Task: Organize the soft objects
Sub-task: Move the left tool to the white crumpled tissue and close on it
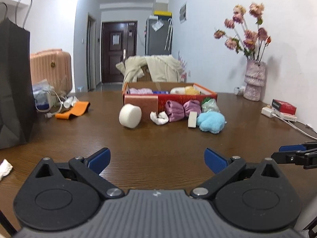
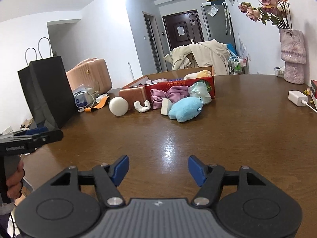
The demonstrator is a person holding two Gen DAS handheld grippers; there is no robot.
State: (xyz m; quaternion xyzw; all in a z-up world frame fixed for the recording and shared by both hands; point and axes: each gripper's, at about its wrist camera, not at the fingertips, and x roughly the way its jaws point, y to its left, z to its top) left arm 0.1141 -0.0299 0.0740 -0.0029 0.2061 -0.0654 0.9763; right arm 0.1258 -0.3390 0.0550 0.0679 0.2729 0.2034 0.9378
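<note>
- My left gripper (image 1: 157,159) and right gripper (image 2: 158,170) hover open and empty, well short of the box (image 1: 208,93).
- Blue plush (image 2: 185,109) lies before the box, nearer my right.

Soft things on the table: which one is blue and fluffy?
The blue plush toy, lying in front of the red box. The round sponge is white, and the bow is purple.
</note>
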